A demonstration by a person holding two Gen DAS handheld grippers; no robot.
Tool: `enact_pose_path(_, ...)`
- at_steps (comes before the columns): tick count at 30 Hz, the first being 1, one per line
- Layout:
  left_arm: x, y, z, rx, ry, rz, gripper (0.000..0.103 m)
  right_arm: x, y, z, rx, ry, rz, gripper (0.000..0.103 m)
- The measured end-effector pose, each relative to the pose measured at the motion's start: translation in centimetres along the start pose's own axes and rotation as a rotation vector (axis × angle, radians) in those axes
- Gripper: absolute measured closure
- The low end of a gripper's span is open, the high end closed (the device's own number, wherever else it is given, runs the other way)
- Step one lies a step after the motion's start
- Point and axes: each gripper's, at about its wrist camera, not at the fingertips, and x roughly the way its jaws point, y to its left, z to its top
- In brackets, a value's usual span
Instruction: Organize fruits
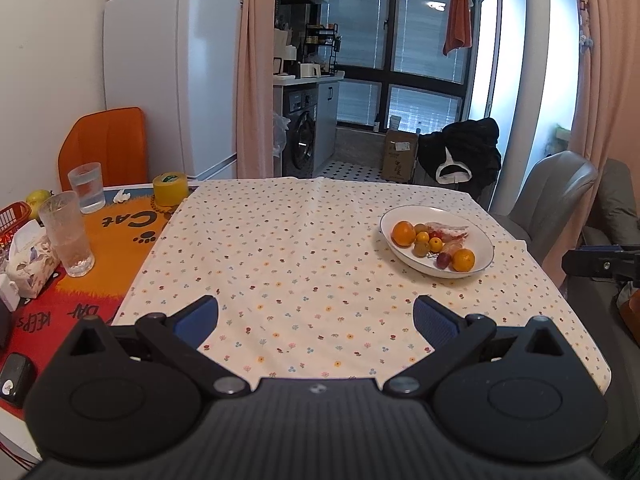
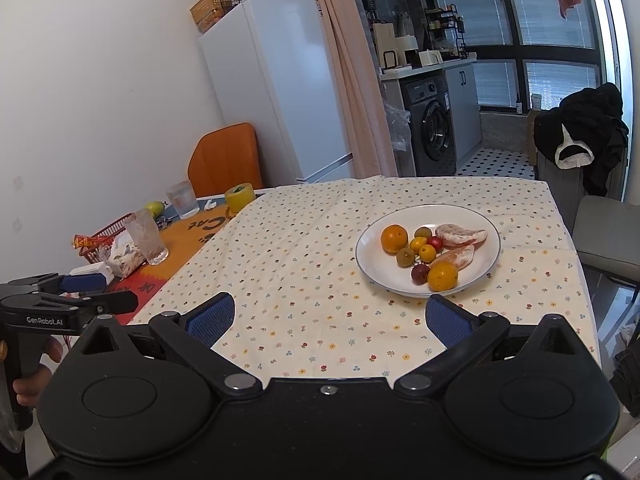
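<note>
Kitchen-dining room, table under a floral cloth (image 2: 304,264); fridge (image 2: 276,80) and washer (image 2: 430,130) far behind. Fruit sits together on a white plate (image 2: 372,266) at the right of the cloth, just beyond the right gripper (image 2: 330,318). On the plate: two oranges (image 2: 394,239), one far-left and one near; two small yellow citrus; two greenish-brown round fruits; two dark red small fruits; two peeled pomelo segments (image 2: 462,236) on the right side, one touching the near orange. All fruit lies on the plate, none on the cloth, which fits either a finished gathering or a pile waiting to be sorted. Left gripper (image 1: 316,322) hovers over bare cloth, well apart from the plate; both grippers spread wide, nothing between the fingers. Handling estimate: oranges firm, fairly heavy, round, likely to roll, so take across the widest part. Small fruits light and smooth, may slip out; pinch at centre, gently. Pomelo segments soft and tearable; grip lightly at the thick middle. Plate rigid, breakable, glazed. Left of the cloth: two glasses (image 2: 146,238), tape roll (image 2: 239,197).
</note>
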Motion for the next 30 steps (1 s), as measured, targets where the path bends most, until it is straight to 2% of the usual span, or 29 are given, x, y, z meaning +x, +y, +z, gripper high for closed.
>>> enact_pose_path(13, -0.59, 0.89, 0.21, -0.015, -0.020, 0.007, 0.000, 0.10, 0.40, -0.01, -0.019, 0.005, -0.004, 0.000)
enact_pose_path(30, -0.35, 0.69, 0.00, -0.006, -0.007, -0.001, 0.000, 0.32, 0.63, -0.03, -0.041, 0.005, -0.019, 0.000)
